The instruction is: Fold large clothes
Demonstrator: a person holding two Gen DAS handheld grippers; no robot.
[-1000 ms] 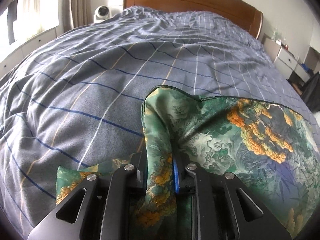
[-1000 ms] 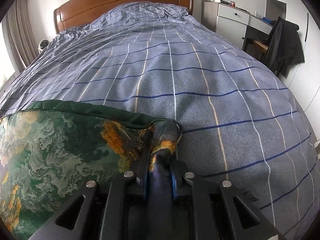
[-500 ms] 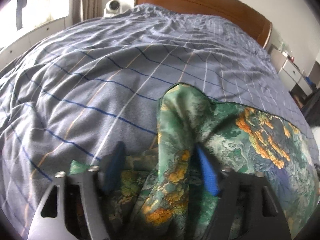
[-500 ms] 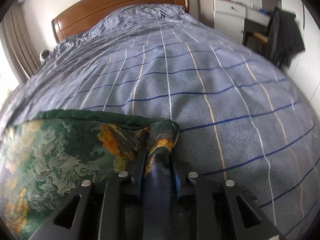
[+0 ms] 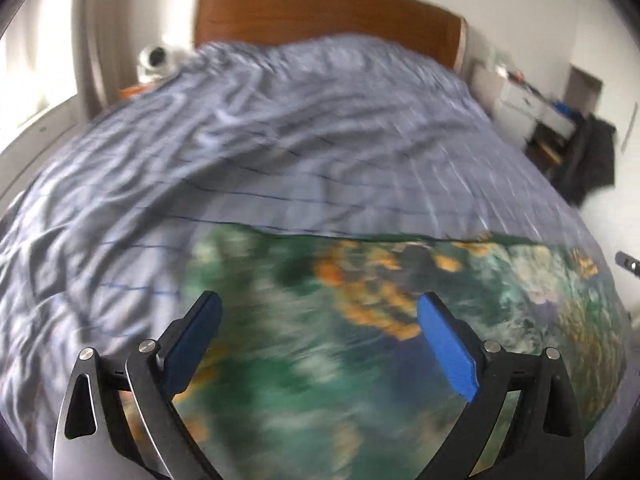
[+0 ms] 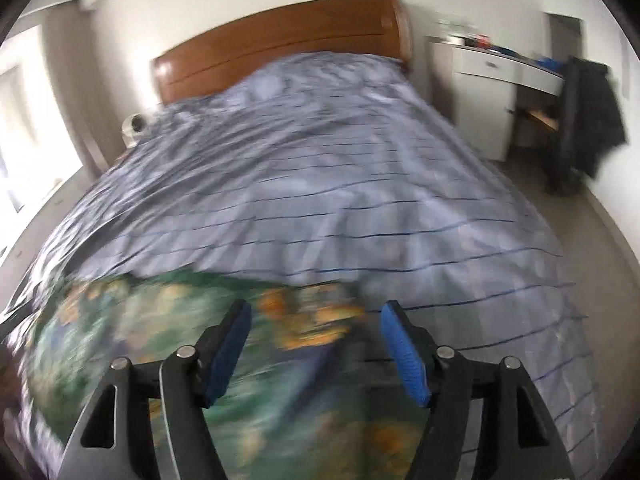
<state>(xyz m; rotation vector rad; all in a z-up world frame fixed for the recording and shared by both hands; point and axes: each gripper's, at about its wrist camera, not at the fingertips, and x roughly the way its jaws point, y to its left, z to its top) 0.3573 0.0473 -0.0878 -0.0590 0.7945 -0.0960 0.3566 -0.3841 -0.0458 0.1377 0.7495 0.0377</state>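
Observation:
A green garment with orange and white print (image 5: 400, 320) lies flat on the near part of the bed, blurred by motion. My left gripper (image 5: 318, 308) hangs above its left part, jaws opening wide, nothing between the blue pads (image 5: 448, 344). In the right wrist view the same garment (image 6: 168, 332) spreads to the lower left. My right gripper (image 6: 316, 320) is above its right edge, jaws opening, with no cloth pinched between the pads (image 6: 404, 352).
The bed carries a grey-blue checked duvet (image 6: 360, 184) and a brown wooden headboard (image 5: 328, 16). A white round device (image 5: 154, 60) sits left of the headboard. A white dresser (image 6: 488, 92) and a dark garment on a chair (image 6: 592, 116) stand at the right.
Both grippers let go of the garment's corners, opened and rose away from the bed. The raised folds of cloth dropped flat onto the duvet.

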